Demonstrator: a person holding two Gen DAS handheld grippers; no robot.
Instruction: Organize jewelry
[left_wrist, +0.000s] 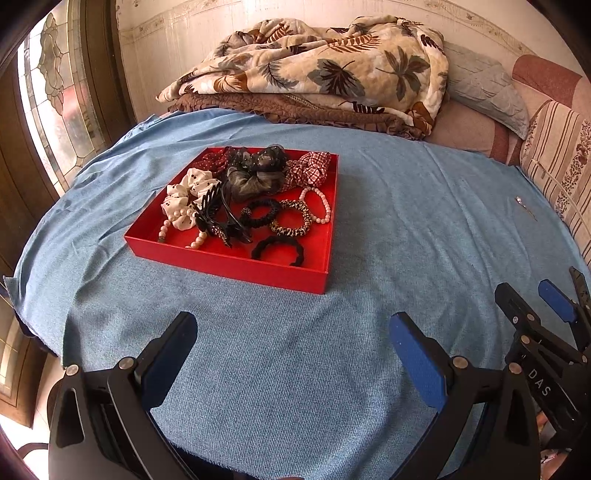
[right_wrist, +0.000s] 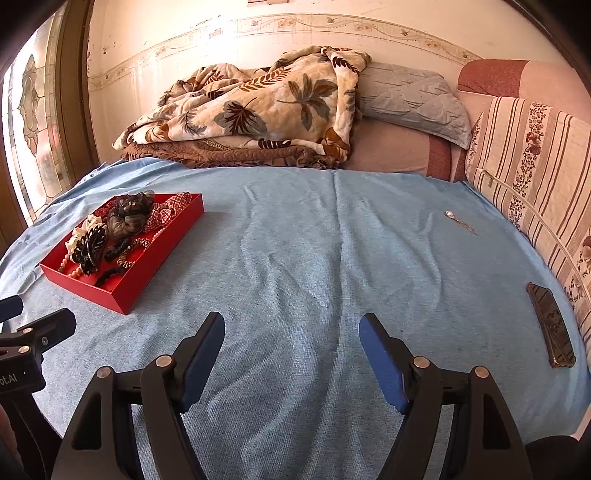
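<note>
On the blue cloth (left_wrist: 332, 369) ahead of me sits the red tray (left_wrist: 236, 266), to the left of centre from my left gripper's view and far left from the right one's. I see it crowded: a white dotted scrunchie (left_wrist: 184, 201) at its left, a black claw clip (left_wrist: 216, 218) beside that, a grey scrunchie (left_wrist: 251, 182) and a checked scrunchie (left_wrist: 308, 168) toward the back, a pink bead bracelet (left_wrist: 319, 205) at the right, and black hair ties (left_wrist: 279, 249) near the front wall. One small silver pin (right_wrist: 460, 221) lies alone on the cloth, well apart from the tray, over toward the striped cushion (right_wrist: 535, 177) on the right. A phone (right_wrist: 552, 325) lies flat near the cloth's right edge.

My left gripper (left_wrist: 295, 354) hangs above bare cloth with its jaws spread wide and nothing between them. My right gripper (right_wrist: 291, 354) is likewise wide and empty, over the middle of the cloth. A leaf-print blanket (right_wrist: 266, 110) is heaped at the back against the wall.
</note>
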